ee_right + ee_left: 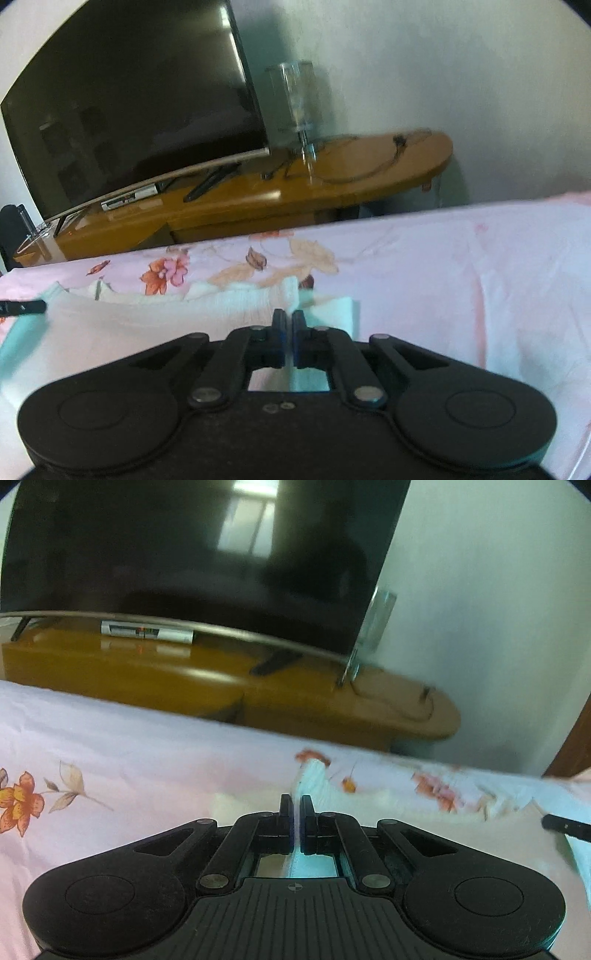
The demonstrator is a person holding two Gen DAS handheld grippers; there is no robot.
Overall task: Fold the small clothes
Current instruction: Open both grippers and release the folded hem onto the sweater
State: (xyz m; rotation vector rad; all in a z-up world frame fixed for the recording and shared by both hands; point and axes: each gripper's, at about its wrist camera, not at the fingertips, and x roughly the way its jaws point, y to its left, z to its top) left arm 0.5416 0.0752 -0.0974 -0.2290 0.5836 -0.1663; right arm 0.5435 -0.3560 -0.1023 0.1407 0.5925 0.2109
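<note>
A small white garment with pale teal trim (184, 314) lies on a pink floral bedsheet (443, 266). My right gripper (289, 317) is shut on the garment's right edge, with cloth pinched between the fingers. My left gripper (295, 803) is shut on the same garment (369, 801) at its left edge, a thin fold of cloth standing between the fingers. The left gripper's fingertip (22, 306) shows at the left of the right wrist view; the right gripper's fingertip (565, 827) shows at the right of the left wrist view.
Beyond the bed's far edge stands a low wooden TV bench (295, 188) with a large dark television (129, 107), a set-top box (147, 631) and a clear glass object (295, 99). A white wall (480, 609) is behind.
</note>
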